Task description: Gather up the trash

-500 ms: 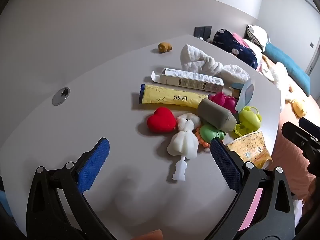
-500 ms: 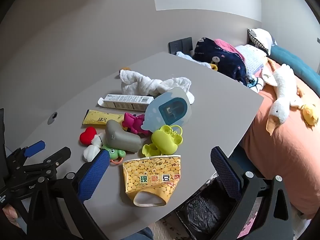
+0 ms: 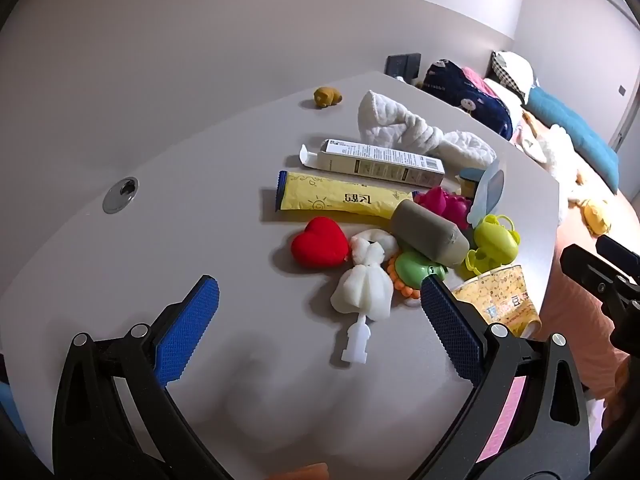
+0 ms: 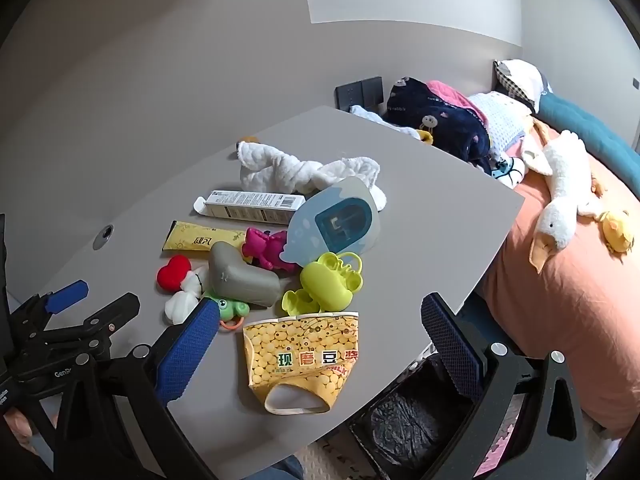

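A crushed yellow paper cup (image 4: 302,360) lies on its side near the front edge of the grey table (image 4: 420,216). It also shows at the right of the left wrist view, paper cup (image 3: 500,300). Further back lie a yellow wrapper (image 3: 340,198), a long white carton (image 3: 380,160) and a blue blister card (image 4: 336,224). My right gripper (image 4: 320,304) hangs open above the cup, touching nothing. My left gripper (image 3: 318,286) is open over the table, just short of a white squashed plastic piece (image 3: 362,288).
Toys mix with the trash: a red heart (image 3: 320,242), a grey block (image 3: 428,232), a green rattle (image 3: 416,268), a yellow-green toy (image 4: 328,280), a pink toy (image 4: 268,252) and a white towel (image 4: 304,172). A bin with a black bag (image 4: 408,420) stands below the table's front corner, beside a bed (image 4: 560,280).
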Available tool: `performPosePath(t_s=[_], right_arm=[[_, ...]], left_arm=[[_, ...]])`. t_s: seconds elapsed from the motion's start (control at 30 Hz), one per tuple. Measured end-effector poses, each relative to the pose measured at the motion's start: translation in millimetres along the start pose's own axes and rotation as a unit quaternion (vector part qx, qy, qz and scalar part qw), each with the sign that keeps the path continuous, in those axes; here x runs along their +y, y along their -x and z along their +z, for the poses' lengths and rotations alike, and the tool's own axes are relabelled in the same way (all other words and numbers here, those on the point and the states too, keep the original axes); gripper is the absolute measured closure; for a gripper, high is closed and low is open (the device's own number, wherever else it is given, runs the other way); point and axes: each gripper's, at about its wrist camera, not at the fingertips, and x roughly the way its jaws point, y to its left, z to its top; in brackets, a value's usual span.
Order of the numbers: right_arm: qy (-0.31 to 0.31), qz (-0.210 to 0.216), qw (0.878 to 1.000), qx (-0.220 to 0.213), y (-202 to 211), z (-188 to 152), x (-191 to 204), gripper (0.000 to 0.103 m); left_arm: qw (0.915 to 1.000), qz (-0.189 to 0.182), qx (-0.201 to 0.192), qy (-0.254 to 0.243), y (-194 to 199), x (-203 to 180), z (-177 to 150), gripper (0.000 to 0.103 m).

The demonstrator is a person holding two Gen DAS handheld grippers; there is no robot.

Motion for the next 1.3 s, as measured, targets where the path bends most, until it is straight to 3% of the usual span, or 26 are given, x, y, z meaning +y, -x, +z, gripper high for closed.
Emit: performPosePath(t_s=[1.3], right_arm=[[0.001, -0.001, 1.000, 0.000, -2.8, -1.8, 2.6, 0.003]], left_arm=[[1.0000, -0.004, 0.001, 0.006, 1.0, 2.3, 0.1, 0.006]])
